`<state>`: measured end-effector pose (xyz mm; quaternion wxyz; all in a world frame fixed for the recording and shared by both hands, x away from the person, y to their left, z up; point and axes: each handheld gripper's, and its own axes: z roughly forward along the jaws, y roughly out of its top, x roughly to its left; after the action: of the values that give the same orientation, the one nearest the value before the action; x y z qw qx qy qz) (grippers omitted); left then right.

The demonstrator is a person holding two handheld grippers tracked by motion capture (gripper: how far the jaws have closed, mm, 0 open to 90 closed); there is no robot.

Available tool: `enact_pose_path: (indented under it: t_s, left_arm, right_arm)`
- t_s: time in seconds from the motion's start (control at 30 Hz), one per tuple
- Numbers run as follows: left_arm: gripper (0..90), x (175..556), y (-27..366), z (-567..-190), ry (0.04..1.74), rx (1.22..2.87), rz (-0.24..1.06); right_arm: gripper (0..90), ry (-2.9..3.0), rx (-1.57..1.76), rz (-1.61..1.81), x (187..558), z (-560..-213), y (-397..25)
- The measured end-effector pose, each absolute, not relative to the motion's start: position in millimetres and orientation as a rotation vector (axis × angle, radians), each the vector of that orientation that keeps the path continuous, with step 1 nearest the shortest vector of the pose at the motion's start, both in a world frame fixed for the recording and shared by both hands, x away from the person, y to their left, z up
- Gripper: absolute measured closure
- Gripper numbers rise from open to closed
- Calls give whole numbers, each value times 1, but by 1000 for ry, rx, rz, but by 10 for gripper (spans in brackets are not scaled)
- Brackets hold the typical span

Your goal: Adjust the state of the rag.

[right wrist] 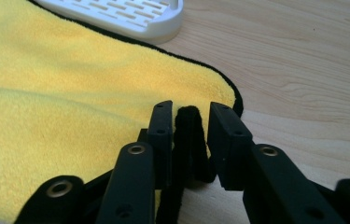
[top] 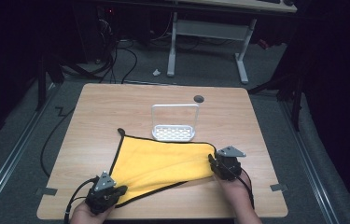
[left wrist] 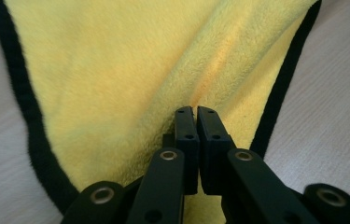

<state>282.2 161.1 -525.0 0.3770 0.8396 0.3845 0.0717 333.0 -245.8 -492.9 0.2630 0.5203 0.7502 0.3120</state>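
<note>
Left gripper (left wrist: 195, 112) is pinching tight, jaws nearly touching with a thin fold of the cloth (left wrist: 130, 74) caught between them at its near corner. Right gripper (right wrist: 190, 119) is holding narrower-than-open jaws around the black hem at the cloth's right corner, though a gap is showing on one side, so that grip is looking loose. The cloth is lying on the table (top: 116, 100), partly folded, its far edge touching the rack (top: 174, 123).

Risk, I'd say: if the right hand is lifting now, the hem may be slipping out; a drag forward could be nudging the rack.

Count: one cloth, one rack, two grippers, one table.
</note>
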Motion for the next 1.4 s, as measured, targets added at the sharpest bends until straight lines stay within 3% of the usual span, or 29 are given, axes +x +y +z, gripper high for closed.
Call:
enact_pose_path:
  t_s: [0.17,0.3,0.43,0.47,0.57,0.67,0.87,1.0,1.07,1.1,1.27,1.4]
  left_arm:
    - [867,282,155,-526,965,2147,190]
    - [864,281,156,-527,975,2130,186]
    - [863,281,157,-527,978,2121,175]
    - [863,282,158,-527,981,2117,165]
    - [864,284,159,-527,977,2112,158]
    - [869,281,157,-525,947,2122,155]
    - [872,259,153,-508,834,2125,164]
    - [860,251,158,-503,832,2110,146]
    - [752,253,161,-502,850,2084,81]
    - [701,253,162,-501,853,2064,77]
    - [645,263,162,-502,861,2057,147]
    - [641,292,165,-509,950,2064,208]
  right_arm:
    - [595,1991,1349,890,288,-480,-256]
    - [553,2038,1370,875,250,-498,-269]
    - [546,2072,1371,833,267,-509,-265]
    - [571,2085,1382,833,273,-511,-264]
    - [831,2122,1336,843,296,-509,-251]
    - [872,2083,1265,899,297,-487,-237]
    - [866,1997,1222,944,249,-449,-247]
    - [772,1938,1239,953,224,-433,-260]
    - [710,1917,1254,952,223,-429,-266]
    - [713,1915,1267,949,224,-430,-269]
    - [714,1977,1303,895,240,-454,-268]
    - [718,2073,1354,822,262,-490,-257]
